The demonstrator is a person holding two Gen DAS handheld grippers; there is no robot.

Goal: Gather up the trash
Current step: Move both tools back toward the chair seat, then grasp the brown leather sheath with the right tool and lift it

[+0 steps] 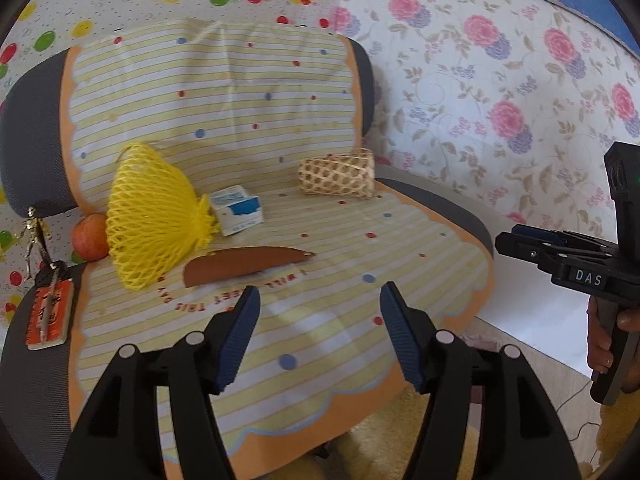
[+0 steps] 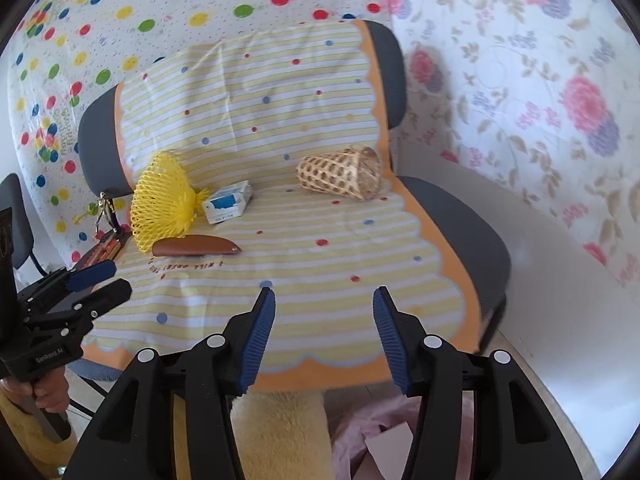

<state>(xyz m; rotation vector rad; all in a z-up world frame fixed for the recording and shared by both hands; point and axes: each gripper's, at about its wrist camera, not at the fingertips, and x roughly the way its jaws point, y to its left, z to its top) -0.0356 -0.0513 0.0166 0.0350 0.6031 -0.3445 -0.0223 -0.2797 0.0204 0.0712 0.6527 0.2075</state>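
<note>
In the left wrist view, the left tongs stand at the bottom centre of the frame with their blue pads apart and nothing between them. They point down at a chair covered with a striped yellow cloth, so I think the person is only approaching and choosing what to take first. The things lie together in the left middle of the frame: a yellow foam net, a small white and blue carton touching its tip, and a brown flat case just below them. An apple sits behind the net at the left edge of the cloth. The net and the carton look like the trash to collect; the apple probably is not. A woven basket lies on its side in the centre, near the back of the seat. Its mouth turns away to the right, and what I can see through the weave looks empty. At the right edge, the right tongs show from the side, held by a hand.

In the right wrist view, the right tongs are at the bottom centre, also apart and empty, above the front edge of the cloth. The net, the carton and the case lie in the left middle. The basket is in the centre, its open mouth toward the right; nothing shows inside. It may serve as the place for the trash, but it must stand upright first. The left tongs enter from the lower left edge.
</note>
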